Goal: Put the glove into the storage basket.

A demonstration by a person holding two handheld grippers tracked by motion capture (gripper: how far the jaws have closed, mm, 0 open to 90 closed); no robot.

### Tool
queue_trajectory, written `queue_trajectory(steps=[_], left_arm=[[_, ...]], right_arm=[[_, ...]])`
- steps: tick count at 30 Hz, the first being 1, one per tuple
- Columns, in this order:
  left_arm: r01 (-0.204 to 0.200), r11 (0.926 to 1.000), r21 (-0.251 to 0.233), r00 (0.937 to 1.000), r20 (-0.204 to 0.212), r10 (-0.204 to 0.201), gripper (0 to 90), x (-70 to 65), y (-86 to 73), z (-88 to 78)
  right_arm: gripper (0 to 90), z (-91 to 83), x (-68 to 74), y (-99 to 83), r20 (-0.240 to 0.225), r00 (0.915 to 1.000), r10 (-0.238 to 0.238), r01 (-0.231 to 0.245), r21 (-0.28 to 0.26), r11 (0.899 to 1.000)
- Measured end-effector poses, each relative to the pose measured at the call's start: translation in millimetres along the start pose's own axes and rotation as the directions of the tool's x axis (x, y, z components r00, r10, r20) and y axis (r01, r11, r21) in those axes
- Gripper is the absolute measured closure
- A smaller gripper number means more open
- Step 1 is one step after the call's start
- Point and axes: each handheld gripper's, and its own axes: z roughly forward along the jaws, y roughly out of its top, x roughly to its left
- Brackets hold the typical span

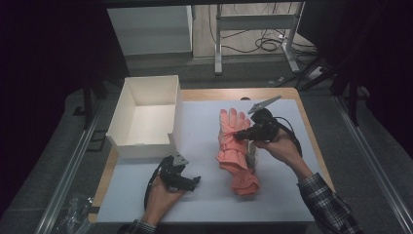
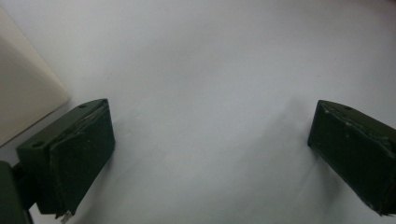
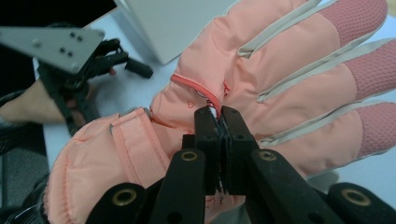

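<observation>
Two tools: right tool (image 3: 219, 116) pinches the puffy pink glove (image 3: 280, 79); left tool (image 2: 210, 154) gapes over smooth white sheet (image 2: 201, 56).

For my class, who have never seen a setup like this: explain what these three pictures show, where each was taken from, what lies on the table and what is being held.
There is no robot here. A person holds a two-jawed claw in each hand. The high view looks down on the table; the other two come from a camera riding on each claw, looking along its black jaws. On the table stand an open white box and a pink glove. The right claw is shut, pinching the glove's fabric near the palm. The left claw rests near the table's front edge with its jaws wide apart and nothing between them; its own view shows bare white surface and a corner of the box.
</observation>
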Motion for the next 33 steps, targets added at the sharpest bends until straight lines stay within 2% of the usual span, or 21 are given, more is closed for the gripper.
queue_trajectory(steps=[1,4,9,17,20,21,22,25,27,29,33], left_arm=[[0.000,1.0000,0.000,1.0000,0.000,0.000,0.5,0.0,0.0,0.0],[0.003,1.0000,-0.003,1.0000,0.000,-0.003,0.5,-0.2,0.0,0.2],[0.004,1.0000,-0.004,1.0000,0.000,-0.004,0.5,-0.3,0.0,0.2],[0.005,1.0000,-0.004,1.0000,0.000,-0.005,0.5,-0.3,0.0,0.3],[0.004,1.0000,-0.004,1.0000,0.000,-0.004,0.5,-0.3,-0.1,0.3],[0.004,1.0000,-0.004,1.0000,0.000,-0.004,0.5,-0.3,-0.1,0.3],[0.004,1.0000,-0.004,1.0000,0.000,-0.004,0.5,-0.4,-0.1,0.3],[0.004,1.0000,-0.003,1.0000,-0.001,-0.004,0.5,-0.4,0.0,0.3],[0.003,1.0000,-0.003,1.0000,-0.001,-0.003,0.4,-0.5,0.0,0.3],[0.003,1.0000,-0.002,1.0000,-0.001,-0.003,0.4,-0.5,0.1,0.3],[0.003,1.0000,0.001,1.0000,-0.001,-0.003,0.4,-0.5,0.3,0.3]], right_arm=[[86.5,0.0,0.0,0.0,0.000,1.0000,0.000,0.000,0.000,1.000],[86.5,-10.1,2.2,-16.9,0.004,1.0000,0.001,-0.001,0.019,1.000],[86.5,-15.7,2.5,-36.9,0.002,1.0000,-0.009,0.009,0.048,0.999],[86.2,0.0,-1.8,-55.4,0.006,1.0000,0.004,-0.004,0.081,0.997],[83.9,12.4,1.6,-59.0,0.057,0.9974,-0.045,0.040,0.086,0.996],[83.9,12.4,1.6,-59.0,0.057,0.9974,-0.045,0.040,0.086,0.996],[82.4,19.1,5.2,-60.7,0.081,0.9935,-0.080,0.072,0.099,0.993],[78.2,25.2,9.0,-62.6,0.102,0.9896,-0.102,0.091,0.101,0.991],[76.3,25.8,9.6,-63.1,0.107,0.9882,-0.109,0.099,0.097,0.990],[70.0,22.5,10.0,-64.1,0.117,0.9871,-0.109,0.101,0.073,0.992],[65.1,8.2,7.9,-65.7,0.130,0.9893,-0.066,0.069,-0.013,0.998]])
